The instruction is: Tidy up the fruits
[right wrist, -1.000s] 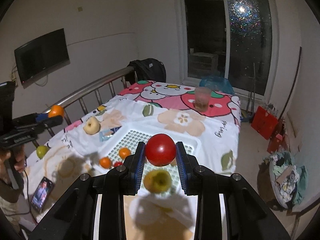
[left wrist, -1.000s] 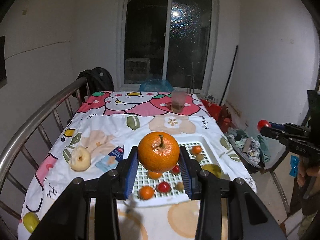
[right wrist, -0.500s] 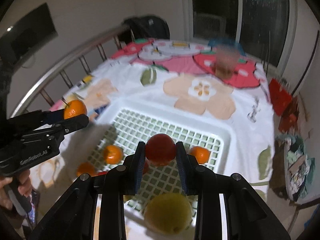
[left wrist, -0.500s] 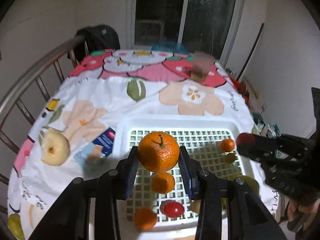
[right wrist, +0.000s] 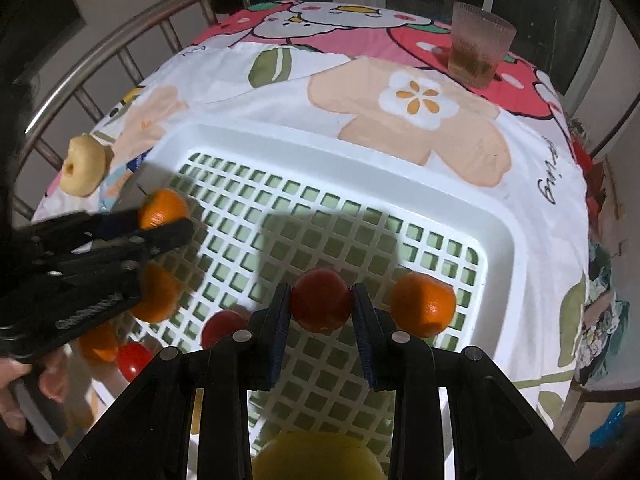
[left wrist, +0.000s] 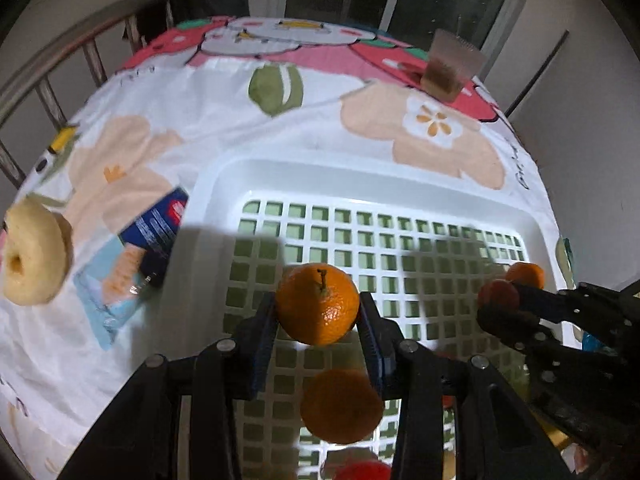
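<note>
The left hand-held gripper (left wrist: 318, 320) is gripping an orange (left wrist: 317, 303) between its two blue pads, with the stem pointing up and a little away from the camera. It is hanging over the near left part of the white basket (left wrist: 280, 176). The right hand-held gripper (right wrist: 320, 312) is clamping a red tomato (right wrist: 321, 300) over the near right part of the same basket, just beside another orange (right wrist: 423, 305) lying on the grid. A pale apple (left wrist: 34, 252) is lying on the bed sheet (left wrist: 240, 128) to the left of the basket.
</note>
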`<control>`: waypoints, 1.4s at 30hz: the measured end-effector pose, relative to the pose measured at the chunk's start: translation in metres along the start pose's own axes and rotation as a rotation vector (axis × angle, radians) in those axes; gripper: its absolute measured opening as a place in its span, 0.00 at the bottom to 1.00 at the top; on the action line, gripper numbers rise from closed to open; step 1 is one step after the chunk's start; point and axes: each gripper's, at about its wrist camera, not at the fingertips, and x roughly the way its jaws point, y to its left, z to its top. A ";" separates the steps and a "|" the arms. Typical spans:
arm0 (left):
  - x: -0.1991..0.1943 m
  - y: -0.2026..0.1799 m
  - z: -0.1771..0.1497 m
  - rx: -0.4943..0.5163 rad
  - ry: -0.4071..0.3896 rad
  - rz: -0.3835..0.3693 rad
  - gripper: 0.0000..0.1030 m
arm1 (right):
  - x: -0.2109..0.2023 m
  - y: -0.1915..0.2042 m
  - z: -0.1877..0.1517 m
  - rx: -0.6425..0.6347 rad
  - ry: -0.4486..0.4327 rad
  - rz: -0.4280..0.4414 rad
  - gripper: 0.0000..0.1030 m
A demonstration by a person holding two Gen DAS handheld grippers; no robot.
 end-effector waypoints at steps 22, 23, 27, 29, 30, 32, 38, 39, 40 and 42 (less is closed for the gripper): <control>-0.193 0.013 -0.035 -0.031 -0.441 -0.091 1.00 | -0.180 0.014 -0.041 0.019 -0.457 0.031 1.00; -0.202 0.011 -0.040 -0.029 -0.459 -0.099 1.00 | -0.189 0.016 -0.046 0.028 -0.476 0.039 1.00; -0.234 0.000 -0.067 0.001 -0.529 -0.091 1.00 | -0.220 0.024 -0.071 0.069 -0.533 0.063 1.00; -0.247 -0.006 -0.082 0.026 -0.558 -0.070 1.00 | -0.233 0.029 -0.085 0.076 -0.559 0.079 1.00; -0.252 -0.009 -0.088 0.035 -0.568 -0.060 1.00 | -0.238 0.031 -0.091 0.076 -0.567 0.080 1.00; -0.263 -0.013 -0.104 0.054 -0.599 -0.054 1.00 | -0.248 0.037 -0.106 0.079 -0.596 0.081 1.00; -0.286 -0.017 -0.145 0.074 -0.662 -0.044 1.00 | -0.268 0.052 -0.150 0.072 -0.669 0.087 1.00; -0.290 -0.017 -0.150 0.078 -0.674 -0.038 1.00 | -0.270 0.054 -0.157 0.070 -0.679 0.085 1.00; -0.293 -0.018 -0.156 0.081 -0.687 -0.032 1.00 | -0.272 0.056 -0.164 0.069 -0.690 0.083 1.00; -0.299 -0.019 -0.166 0.083 -0.709 -0.012 1.00 | -0.277 0.061 -0.177 0.075 -0.717 0.073 1.00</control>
